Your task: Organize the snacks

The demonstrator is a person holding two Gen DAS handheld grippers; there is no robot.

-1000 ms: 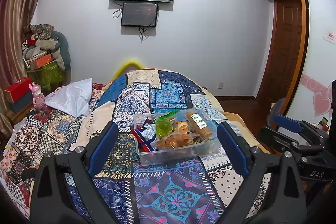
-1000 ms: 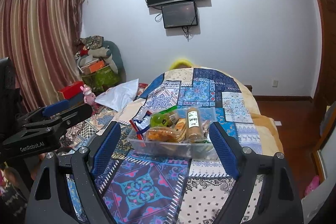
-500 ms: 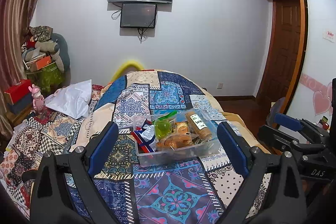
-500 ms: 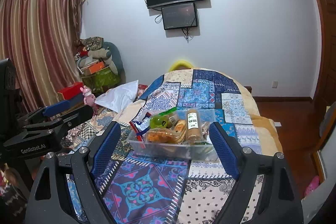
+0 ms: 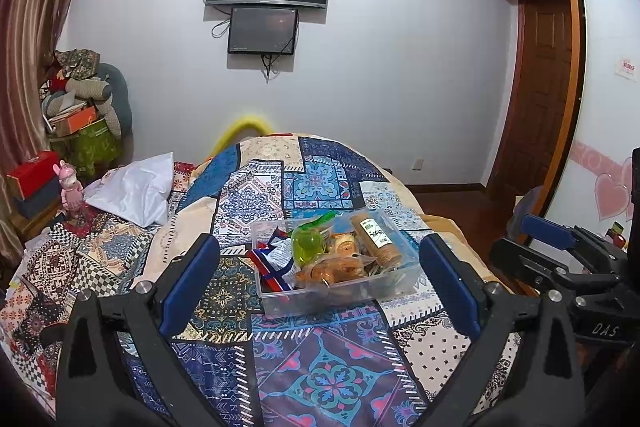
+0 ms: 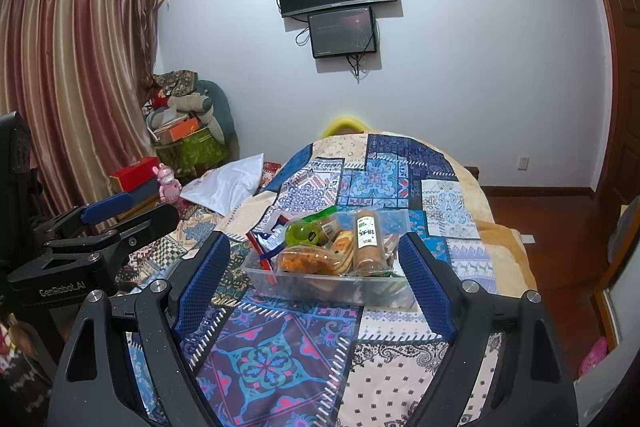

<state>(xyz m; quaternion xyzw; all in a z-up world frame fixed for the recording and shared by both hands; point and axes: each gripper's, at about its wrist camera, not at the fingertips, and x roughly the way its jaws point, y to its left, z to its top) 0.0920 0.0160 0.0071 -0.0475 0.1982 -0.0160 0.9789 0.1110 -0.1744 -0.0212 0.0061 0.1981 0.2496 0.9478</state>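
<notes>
Left tool (image 5: 318, 281) wide, curtain (image 6: 72, 87) right-view only

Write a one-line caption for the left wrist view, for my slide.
Open left hand-held gripper faces a clear snack bin on a patchwork quilt; right hand-held gripper beside it.

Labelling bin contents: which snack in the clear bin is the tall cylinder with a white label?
The brown biscuit tube, at the right end of the clear bin. It is the only long cylinder; the green pack beside it is rounded, the orange bag flat.
</notes>
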